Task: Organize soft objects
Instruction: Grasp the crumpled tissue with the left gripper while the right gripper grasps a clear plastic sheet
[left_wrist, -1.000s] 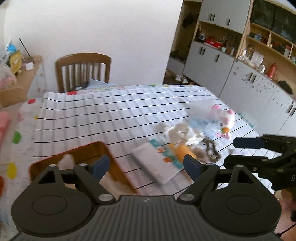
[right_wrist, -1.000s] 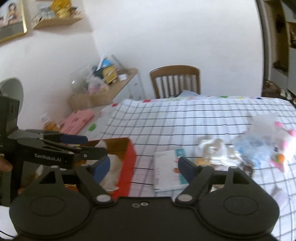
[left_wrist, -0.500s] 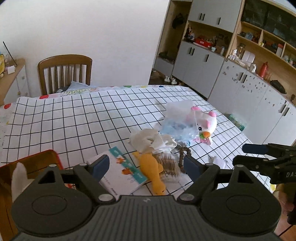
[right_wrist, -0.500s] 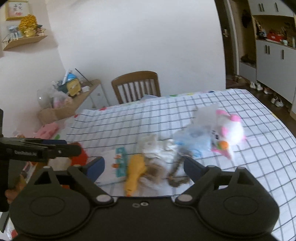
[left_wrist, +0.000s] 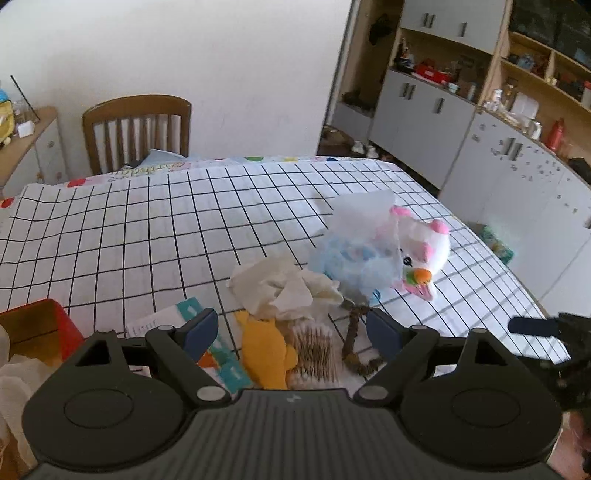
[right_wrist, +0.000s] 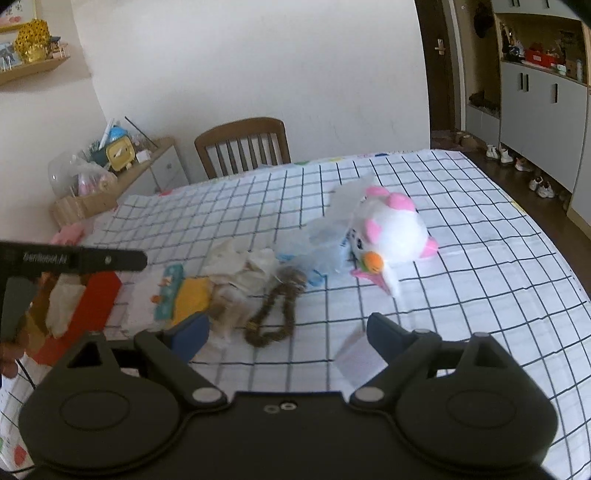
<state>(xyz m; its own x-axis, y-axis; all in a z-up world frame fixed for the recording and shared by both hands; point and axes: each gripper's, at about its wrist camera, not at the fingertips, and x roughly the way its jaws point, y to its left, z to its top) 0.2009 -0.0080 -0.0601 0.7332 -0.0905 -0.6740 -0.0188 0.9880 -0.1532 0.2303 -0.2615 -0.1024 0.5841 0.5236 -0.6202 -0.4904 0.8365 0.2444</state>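
Left gripper hovers low over the table, jaws spread wide and holding nothing; right gripper likewise gaping and unloaded, poised above the checked tablecloth. The soft pile sits dead ahead: white-and-pink plush bird at 1 o'clock, lying on its side, orange beak toward us. Crumpled white cloth touches the yellow plush. Red box at 9 o'clock.
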